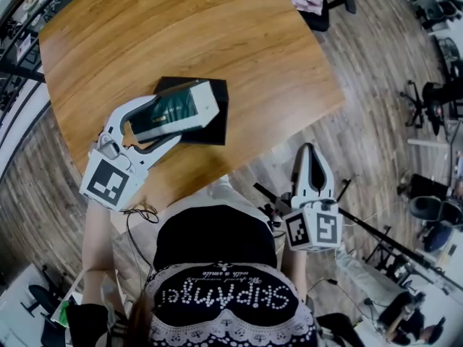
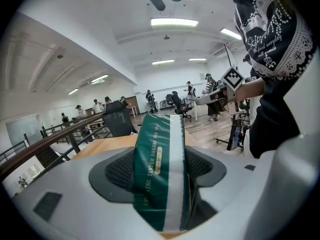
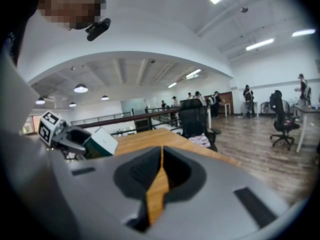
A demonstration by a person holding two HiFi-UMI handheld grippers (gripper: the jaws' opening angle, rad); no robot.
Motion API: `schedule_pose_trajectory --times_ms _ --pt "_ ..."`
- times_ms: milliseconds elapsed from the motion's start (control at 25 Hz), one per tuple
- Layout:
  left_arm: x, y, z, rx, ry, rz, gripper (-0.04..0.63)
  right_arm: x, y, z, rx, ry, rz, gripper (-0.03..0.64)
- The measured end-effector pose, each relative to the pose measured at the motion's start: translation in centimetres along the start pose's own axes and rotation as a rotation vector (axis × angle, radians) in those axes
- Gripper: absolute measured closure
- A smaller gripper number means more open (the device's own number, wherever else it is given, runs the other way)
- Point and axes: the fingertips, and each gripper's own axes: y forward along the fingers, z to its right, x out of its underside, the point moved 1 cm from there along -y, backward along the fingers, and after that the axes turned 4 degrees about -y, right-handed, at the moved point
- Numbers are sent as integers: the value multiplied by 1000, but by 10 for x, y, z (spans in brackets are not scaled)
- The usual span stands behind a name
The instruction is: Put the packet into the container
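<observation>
Wooden table (image 1: 217,35), left gripper (image 1: 192,114) clamping packet (image 1: 168,111) above black container (image 1: 215,126), right gripper (image 1: 312,152) closed, off-table

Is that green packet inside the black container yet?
Not yet. The left gripper clamps the packet in its jaws, over the black container on the table.

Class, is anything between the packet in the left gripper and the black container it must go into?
Nothing visible is. The left gripper holds the green-and-white packet over the black container on the wooden table; the shut right gripper is off to the side.
</observation>
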Motion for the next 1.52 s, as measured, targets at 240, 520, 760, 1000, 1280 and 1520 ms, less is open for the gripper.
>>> schedule_pose_trajectory --times_ms 240,520,760,1000,1280,1520 --pt "9 8 5 32 -10 -13 255 2 -4 2 9 1 -2 581" --pt "21 18 11 60 7 -54 255 5 -5 7 22 11 -8 581" --pt "34 26 19 92 35 -100 255 8 -5 8 22 16 -18 581" --pt "46 32 21 117 36 -128 255 9 0 8 22 20 -26 581" --pt "61 39 25 142 40 -166 255 11 2 9 22 26 -30 581" --pt "70 44 32 170 44 -197 255 11 -1 12 31 29 -32 581"
